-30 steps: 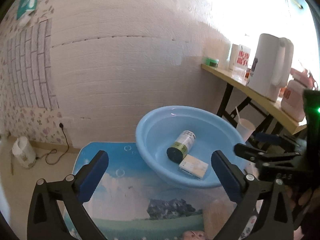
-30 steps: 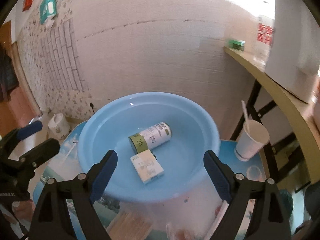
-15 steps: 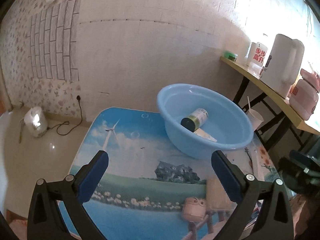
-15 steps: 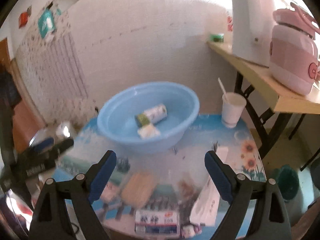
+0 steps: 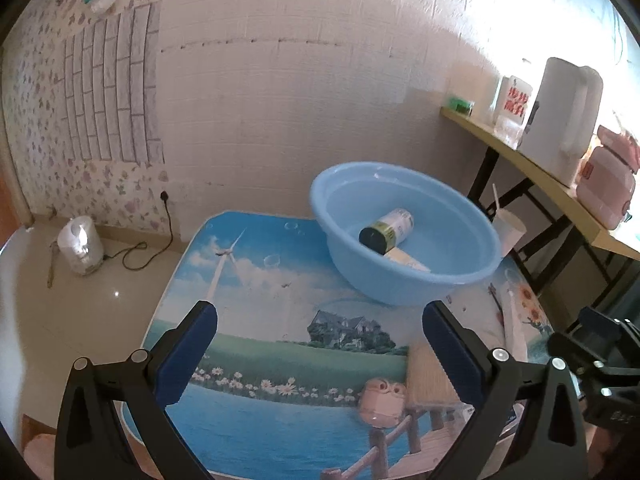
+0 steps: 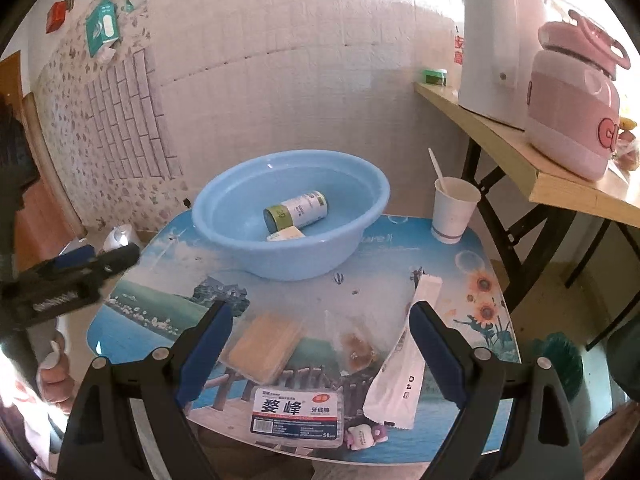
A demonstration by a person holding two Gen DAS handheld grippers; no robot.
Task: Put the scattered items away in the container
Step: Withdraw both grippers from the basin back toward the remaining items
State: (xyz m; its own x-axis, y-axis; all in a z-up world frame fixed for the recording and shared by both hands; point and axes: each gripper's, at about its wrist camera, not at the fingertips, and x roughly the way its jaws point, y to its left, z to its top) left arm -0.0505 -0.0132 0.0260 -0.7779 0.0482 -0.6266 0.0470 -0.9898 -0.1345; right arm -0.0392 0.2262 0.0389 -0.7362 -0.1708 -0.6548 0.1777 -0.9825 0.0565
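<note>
A light blue basin [image 6: 292, 216] stands at the far side of the small printed table [image 6: 168, 304] and holds a lying can [image 6: 296, 210] and a small flat box [image 6: 286, 235]; the basin also shows in the left wrist view [image 5: 404, 240]. Near the front edge lie a tan pack of sticks [image 6: 266, 348], a clear wrapped snack [image 6: 358, 350], a long white sachet [image 6: 404, 364], a labelled clear box [image 6: 298, 408] and a small pink figure [image 6: 364, 436]. My right gripper [image 6: 322, 356] is open above these items. My left gripper [image 5: 320, 356] is open and empty over the table's left front.
A white paper cup with a stick [image 6: 454, 208] stands at the table's far right corner. A wooden side table [image 6: 520, 152] on the right carries a white kettle [image 6: 496, 40] and a pink jar [image 6: 572, 108]. A white appliance [image 5: 80, 248] sits on the floor by the wall.
Both grippers have pulled back from above the basin toward the table's front edge, so the scattered items near the front came into view. Both stayed open and empty.
</note>
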